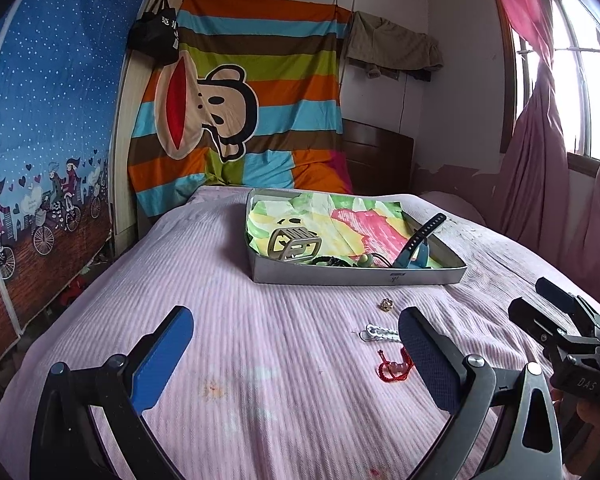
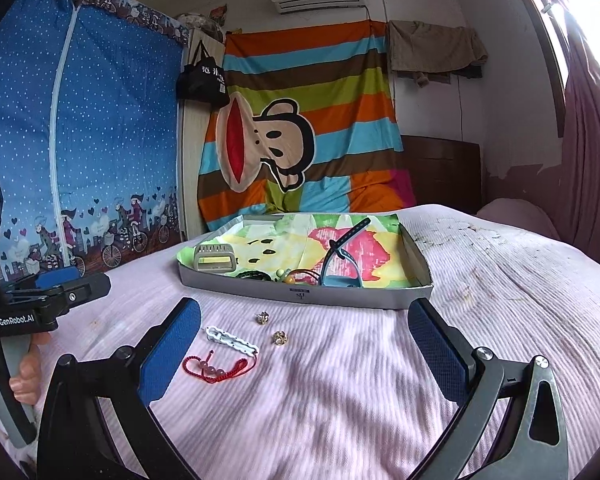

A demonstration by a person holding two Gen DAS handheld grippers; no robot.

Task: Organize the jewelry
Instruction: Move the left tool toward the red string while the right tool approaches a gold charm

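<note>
A shallow grey box (image 2: 308, 295) lined with bright cloth sits on the bed and holds a blue watch (image 2: 340, 268), a grey buckle (image 2: 215, 261) and dark cords. It also shows in the left wrist view (image 1: 356, 274). In front of it on the bedspread lie a red cord bracelet (image 2: 216, 368), a white clip (image 2: 232, 340) and two small gold rings (image 2: 279, 337). In the left wrist view I see the red bracelet (image 1: 392, 368), the white clip (image 1: 380, 333) and one ring (image 1: 386, 305). My left gripper (image 1: 296, 360) is open and empty. My right gripper (image 2: 304, 352) is open and empty above the bedspread.
A pink ribbed bedspread (image 2: 340, 400) covers the bed. A striped monkey blanket (image 2: 300, 128) hangs at the back, a blue wardrobe cover (image 2: 80, 140) at the left, pink curtains (image 1: 540, 152) at the right.
</note>
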